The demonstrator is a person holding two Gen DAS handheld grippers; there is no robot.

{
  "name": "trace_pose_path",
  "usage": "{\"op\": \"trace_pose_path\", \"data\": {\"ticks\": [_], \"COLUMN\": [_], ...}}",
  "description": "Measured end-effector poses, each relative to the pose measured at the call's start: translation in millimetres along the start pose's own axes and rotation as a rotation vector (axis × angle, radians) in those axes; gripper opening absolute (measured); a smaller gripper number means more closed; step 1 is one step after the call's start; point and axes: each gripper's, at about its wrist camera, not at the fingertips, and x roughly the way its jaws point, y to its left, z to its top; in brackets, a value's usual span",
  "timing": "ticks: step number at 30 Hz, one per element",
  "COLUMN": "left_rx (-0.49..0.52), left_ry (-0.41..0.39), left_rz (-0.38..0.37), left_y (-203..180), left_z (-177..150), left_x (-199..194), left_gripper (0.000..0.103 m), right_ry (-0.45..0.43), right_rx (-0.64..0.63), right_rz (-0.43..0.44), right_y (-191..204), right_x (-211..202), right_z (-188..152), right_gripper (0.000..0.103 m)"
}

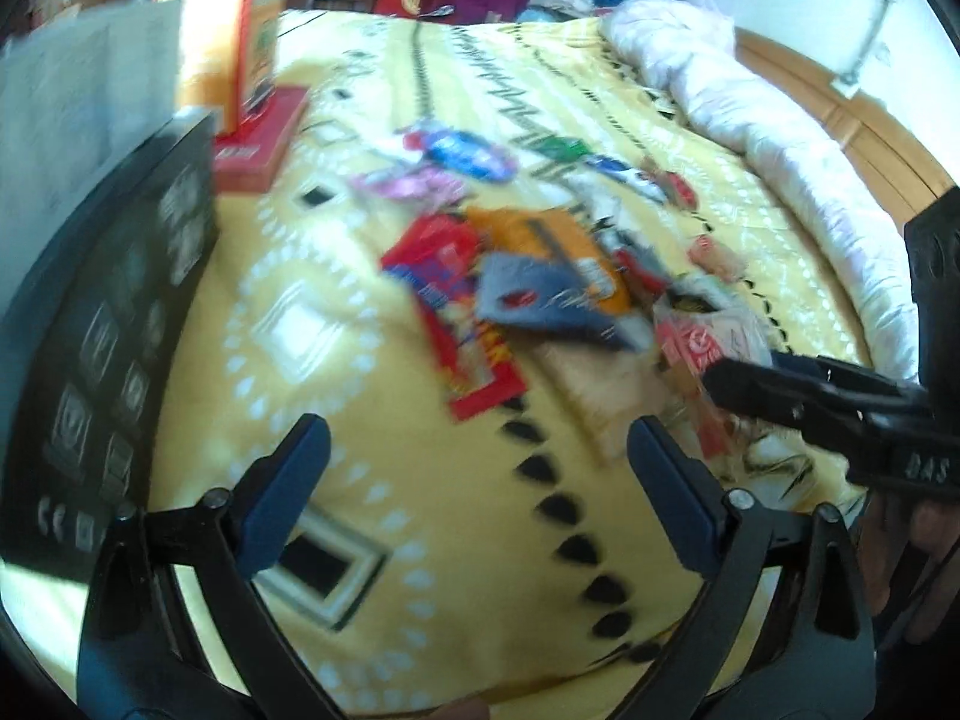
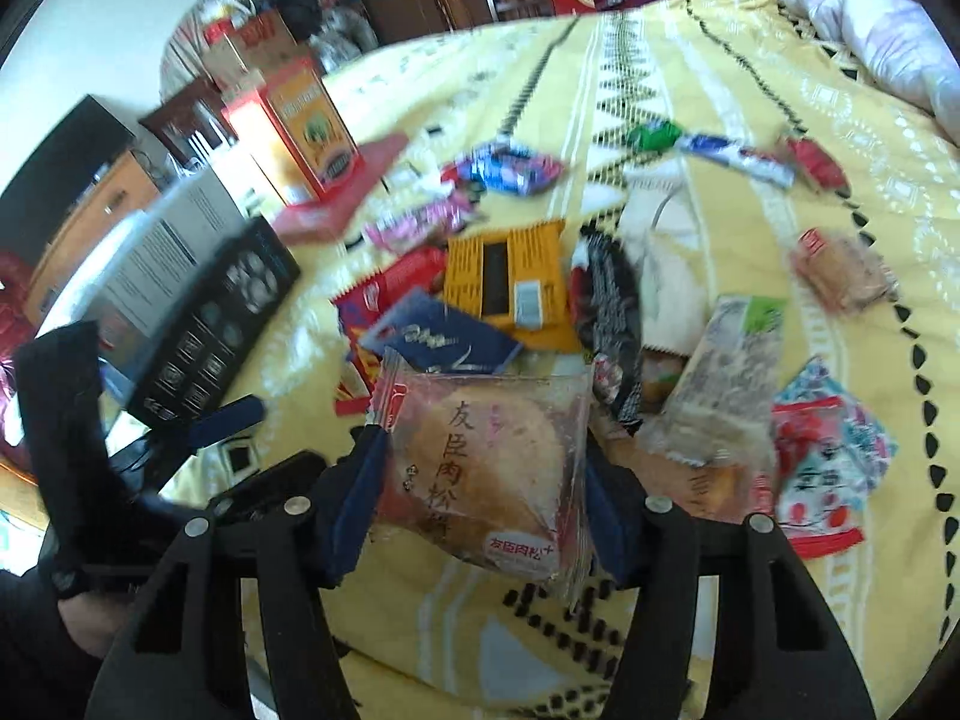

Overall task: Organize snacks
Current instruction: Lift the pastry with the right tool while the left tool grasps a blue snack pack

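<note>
A clear packet holding a round pastry (image 2: 480, 468), printed with dark characters, sits between the blue pads of my right gripper (image 2: 480, 450), which is shut on its two side edges. Behind it a heap of snacks lies on the yellow patterned bedspread (image 2: 690, 60): an orange packet (image 2: 510, 282), a dark blue one (image 2: 444, 336), a black one (image 2: 606, 312) and a red-and-white one (image 2: 822, 468). My left gripper (image 1: 477, 429) hovers open over bare bedspread in front of the same heap (image 1: 528, 276). The right gripper's black finger (image 1: 750, 384) reaches in from the right.
A black box (image 1: 120, 348) lies at the left beside a white one (image 1: 78, 96). An upright orange carton (image 1: 240, 30) stands on a flat red box (image 1: 258, 144). A rolled pale quilt (image 1: 750, 90) lines the bed's right side along the wooden frame (image 1: 840, 120). Clutter fills the far end.
</note>
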Motion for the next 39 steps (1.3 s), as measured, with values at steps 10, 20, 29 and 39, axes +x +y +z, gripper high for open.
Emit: {"op": "trace_pose_path", "data": {"ticks": [10,20,29,39], "left_rx": [0.135,0.243,0.309,0.176], "left_ry": [0.034,0.069,0.108,0.116], "left_rz": [0.014,0.106,0.001,-0.025], "left_y": [-31.9,-41.9,-60.5,-30.9], "left_z": [40.0,40.8,24.2,12.0], "left_x": [41.3,63.5,44.1,16.9], "left_gripper": [0.097,0.086,0.018,0.017], "right_ry": [-0.032,-0.047,-0.041,-0.025], "right_rx": [0.094,0.152,0.125,0.053], "right_rz": [0.052,0.098,0.097,0.082], "right_y": [-31.5,-50.5,-47.4,-30.6], "right_x": [-24.4,-25.3,-28.2,-24.7], "right_z": [-16.3,-28.1,-34.1,-41.6], "right_gripper": [0.064,0.064,0.064,0.076]}}
